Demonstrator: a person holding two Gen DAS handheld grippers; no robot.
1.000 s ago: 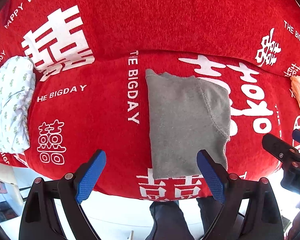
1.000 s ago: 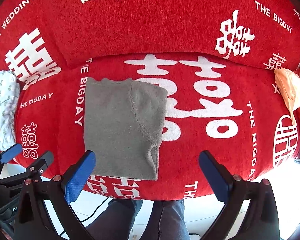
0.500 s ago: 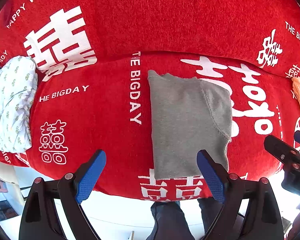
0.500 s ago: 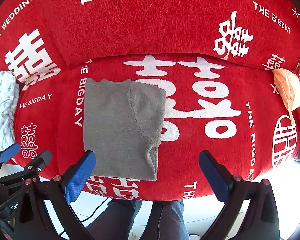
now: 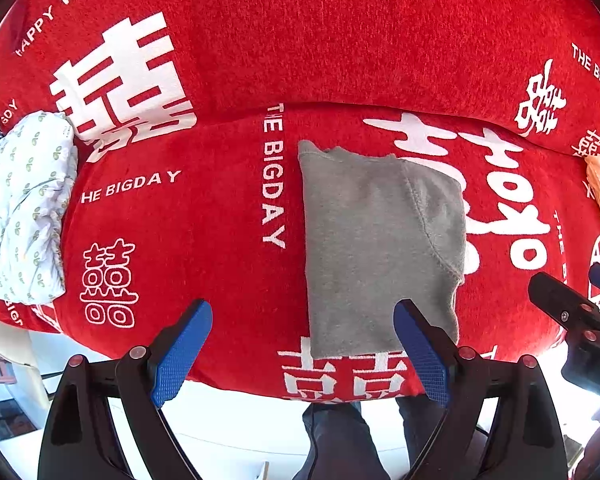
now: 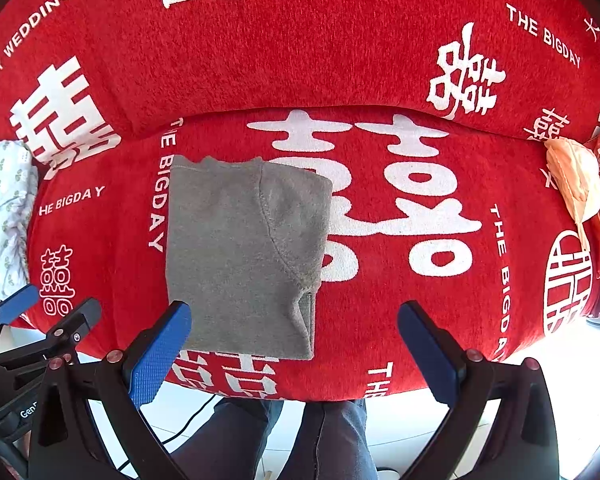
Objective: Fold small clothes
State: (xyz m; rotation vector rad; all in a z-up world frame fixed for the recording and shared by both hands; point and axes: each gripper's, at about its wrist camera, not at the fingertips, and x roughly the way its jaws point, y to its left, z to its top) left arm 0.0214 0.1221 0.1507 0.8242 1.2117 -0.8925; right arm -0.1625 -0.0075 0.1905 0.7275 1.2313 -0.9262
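A grey knit garment [image 5: 376, 248] lies folded into a neat rectangle on the red sofa seat [image 5: 188, 240]; it also shows in the right wrist view [image 6: 240, 256]. My left gripper [image 5: 300, 344] is open and empty, held above the seat's front edge, its right finger over the garment's near right corner. My right gripper [image 6: 296, 344] is open and empty, its left finger over the garment's near left corner. Each gripper shows at the edge of the other's view.
A white patterned cloth [image 5: 20, 208] lies at the seat's left end. A peach cloth [image 6: 576, 184] lies at the right end. The red backrest [image 6: 300, 48] rises behind. The person's legs [image 6: 324, 436] and white floor are below the seat edge.
Both grippers have barely moved; the view has shifted very slightly. The garment lies as before.
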